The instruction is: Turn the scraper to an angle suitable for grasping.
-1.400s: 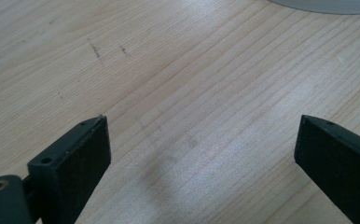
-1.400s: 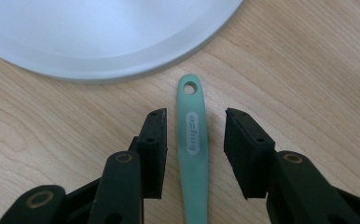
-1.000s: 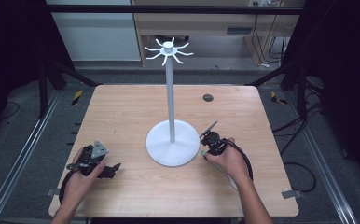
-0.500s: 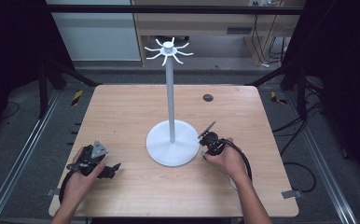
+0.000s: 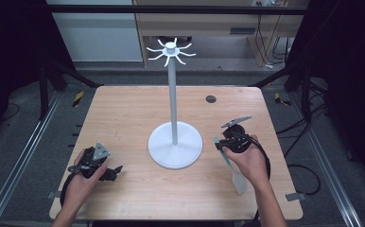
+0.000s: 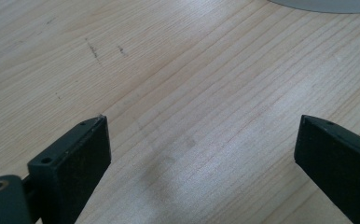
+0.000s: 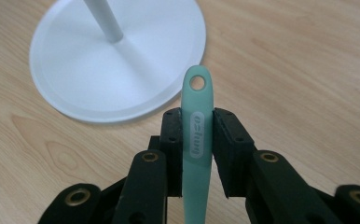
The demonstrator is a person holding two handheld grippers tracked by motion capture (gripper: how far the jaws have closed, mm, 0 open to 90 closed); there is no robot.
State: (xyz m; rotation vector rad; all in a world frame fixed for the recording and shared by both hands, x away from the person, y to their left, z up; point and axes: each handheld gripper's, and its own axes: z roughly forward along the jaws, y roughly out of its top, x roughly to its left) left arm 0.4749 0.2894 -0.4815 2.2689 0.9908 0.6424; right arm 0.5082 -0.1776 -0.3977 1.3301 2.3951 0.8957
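A white stand [image 5: 173,94] with a round base [image 5: 175,144] and a ring of hooks [image 5: 171,49] on top rises from the table's middle. My right gripper [image 5: 222,144], just right of the base, is shut on the handle of a pale green utensil [image 5: 238,179] whose blade runs back under the hand. In the right gripper view the handle [image 7: 197,93], with a hanging hole at its tip, sticks out between the pads of the right gripper [image 7: 197,119] towards the base [image 7: 117,60]. My left gripper [image 5: 117,169] rests open at the front left, its fingers [image 6: 75,154] wide apart over bare wood.
A small dark round insert [image 5: 211,99] sits in the wooden table [image 5: 124,109] behind the stand. An edge of the stand's base [image 6: 327,4] lies ahead of the left gripper. Metal rails [image 5: 24,156] run along both sides of the table.
My right gripper has shifted to the right, away from the stand's base, with the green utensil in it. The left gripper has stayed put.
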